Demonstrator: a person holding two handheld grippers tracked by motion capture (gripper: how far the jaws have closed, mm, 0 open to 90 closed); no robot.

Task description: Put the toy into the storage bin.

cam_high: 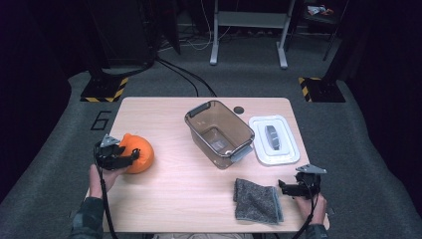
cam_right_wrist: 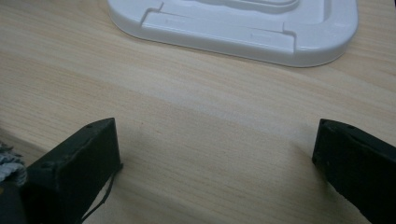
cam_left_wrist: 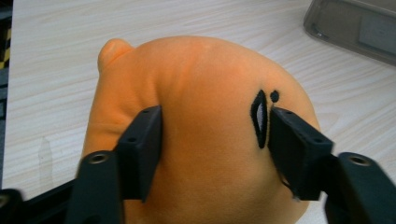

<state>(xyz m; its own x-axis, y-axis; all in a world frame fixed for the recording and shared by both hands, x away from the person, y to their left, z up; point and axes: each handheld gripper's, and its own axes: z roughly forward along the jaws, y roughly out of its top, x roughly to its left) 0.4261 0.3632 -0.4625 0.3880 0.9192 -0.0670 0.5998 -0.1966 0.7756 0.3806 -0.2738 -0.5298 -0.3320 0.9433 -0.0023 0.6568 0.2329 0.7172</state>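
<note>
Both grippers low over light wood desk (cam_high: 174,189): left gripper (cam_left_wrist: 212,140) jaws pressed into orange plush toy (cam_left_wrist: 201,130) at desk's left edge; right gripper (cam_right_wrist: 215,158) jaws spread wide, empty, beside grey cloth (cam_high: 256,200), near white lid (cam_right_wrist: 243,23). Grey carpet floor (cam_high: 378,164) around.
</note>
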